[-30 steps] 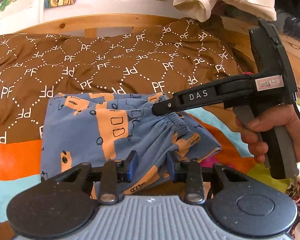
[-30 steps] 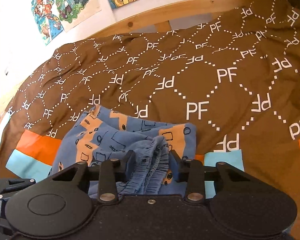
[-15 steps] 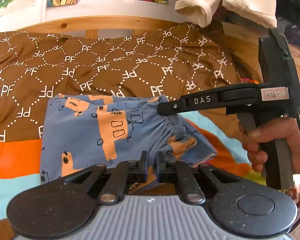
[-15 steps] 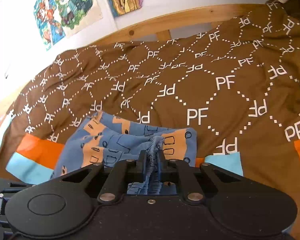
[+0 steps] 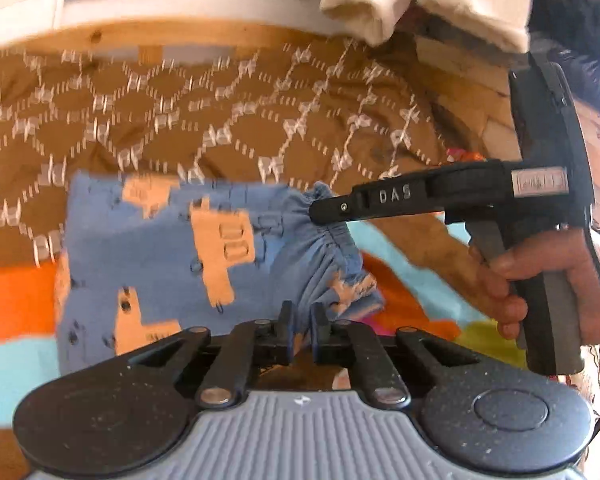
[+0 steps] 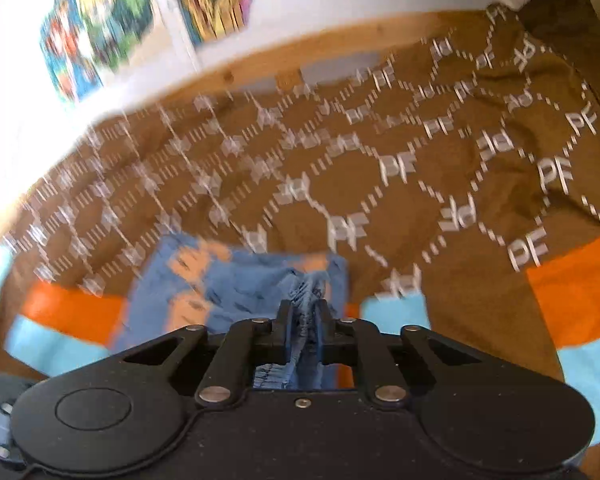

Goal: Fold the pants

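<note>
The blue pants (image 5: 172, 264) with orange vehicle prints lie on the brown quilt, part folded. My left gripper (image 5: 300, 330) is shut on the near edge of the pants. My right gripper (image 6: 303, 330) is shut on the gathered elastic waistband (image 6: 306, 292). In the left wrist view the right gripper (image 5: 332, 212) comes in from the right and pinches the waistband at its far corner. The pants (image 6: 220, 292) also show in the right wrist view. Both views are blurred by motion.
The brown "PF" quilt (image 5: 228, 120) covers the bed, with orange and light blue patches (image 5: 12, 308) toward the near side. A wooden bed rail (image 5: 160, 40) and a wall with posters stand behind. Cream clothes (image 5: 420, 4) hang at the top right.
Both grippers closed from open onto the pants: left on the near edge, right on the waistband. Both now lift and move, blurring the views.
</note>
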A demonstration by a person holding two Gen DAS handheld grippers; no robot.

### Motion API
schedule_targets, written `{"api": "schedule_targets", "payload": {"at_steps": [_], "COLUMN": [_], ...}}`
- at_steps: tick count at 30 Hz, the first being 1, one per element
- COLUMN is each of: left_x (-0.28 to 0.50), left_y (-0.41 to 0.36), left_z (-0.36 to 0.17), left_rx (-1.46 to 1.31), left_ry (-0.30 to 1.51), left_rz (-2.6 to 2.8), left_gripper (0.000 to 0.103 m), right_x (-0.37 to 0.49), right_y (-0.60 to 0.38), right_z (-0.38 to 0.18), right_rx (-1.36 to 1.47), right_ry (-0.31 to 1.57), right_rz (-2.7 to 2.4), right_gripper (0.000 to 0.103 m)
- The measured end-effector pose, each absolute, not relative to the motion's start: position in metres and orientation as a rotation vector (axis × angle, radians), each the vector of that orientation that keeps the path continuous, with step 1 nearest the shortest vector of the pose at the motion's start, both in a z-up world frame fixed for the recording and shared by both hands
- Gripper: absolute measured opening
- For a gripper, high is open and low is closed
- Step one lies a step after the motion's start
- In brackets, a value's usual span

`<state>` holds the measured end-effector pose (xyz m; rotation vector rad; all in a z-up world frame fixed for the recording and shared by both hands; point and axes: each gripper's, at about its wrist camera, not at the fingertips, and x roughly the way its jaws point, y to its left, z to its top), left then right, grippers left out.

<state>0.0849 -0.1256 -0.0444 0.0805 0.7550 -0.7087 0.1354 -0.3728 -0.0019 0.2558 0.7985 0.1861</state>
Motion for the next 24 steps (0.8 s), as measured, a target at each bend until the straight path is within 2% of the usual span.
{"api": "schedule_targets", "payload": {"at_steps": [1, 3, 4, 5, 6, 7, 8, 9, 11, 14, 17, 21, 24], "left_x": [0.088, 0.093, 0.095, 0.098, 0.100, 0.102, 0.105, 0.107, 0.110, 0.112, 0.119, 0.121, 0.110], "left_y": [-0.124, -0.117, -0.114, -0.110, -0.106, -0.101, -0.096, -0.090, -0.077, -0.060, -0.054, -0.050, -0.056], "left_z": [-0.047, -0.046, -0.044, -0.040, -0.036, -0.031, -0.026, -0.021, -0.010, -0.005, -0.020, -0.053, -0.055], "left_rx": [0.058, 0.021, 0.009, -0.009, -0.028, -0.055, -0.075, -0.087, -0.080, -0.008, 0.058, 0.087, 0.172], "left_ry": [0.782, 0.817, 0.827, 0.836, 0.841, 0.848, 0.857, 0.862, 0.857, 0.824, 0.879, 1.021, 0.976], "left_rz": [-0.710, -0.726, -0.733, -0.738, -0.738, -0.730, -0.719, -0.714, -0.698, -0.603, -0.465, -0.387, -0.406], "left_gripper": [0.016, 0.023, 0.034, 0.053, 0.061, 0.070, 0.074, 0.076, 0.091, 0.097, 0.097, 0.099, 0.100], "right_x": [0.135, 0.132, 0.130, 0.128, 0.127, 0.126, 0.125, 0.122, 0.115, 0.102, 0.093, 0.088, 0.075], "right_y": [-0.371, -0.369, -0.371, -0.372, -0.373, -0.374, -0.376, -0.377, -0.377, -0.365, -0.347, -0.330, -0.335], "right_z": [-0.008, -0.018, -0.021, -0.022, -0.022, -0.022, -0.020, -0.017, -0.011, 0.000, 0.003, -0.017, -0.024], "right_rx": [0.238, 0.229, 0.236, 0.239, 0.235, 0.228, 0.221, 0.219, 0.195, 0.103, 0.012, -0.123, -0.114], "right_ry": [0.812, 0.821, 0.817, 0.812, 0.810, 0.810, 0.807, 0.798, 0.774, 0.710, 0.671, 0.763, 0.759], "right_rz": [0.173, 0.149, 0.140, 0.128, 0.110, 0.090, 0.072, 0.064, 0.057, 0.047, 0.051, 0.026, 0.031], "right_gripper": [0.024, 0.030, 0.035, 0.043, 0.049, 0.062, 0.071, 0.075, 0.089, 0.102, 0.102, 0.102, 0.102]}}
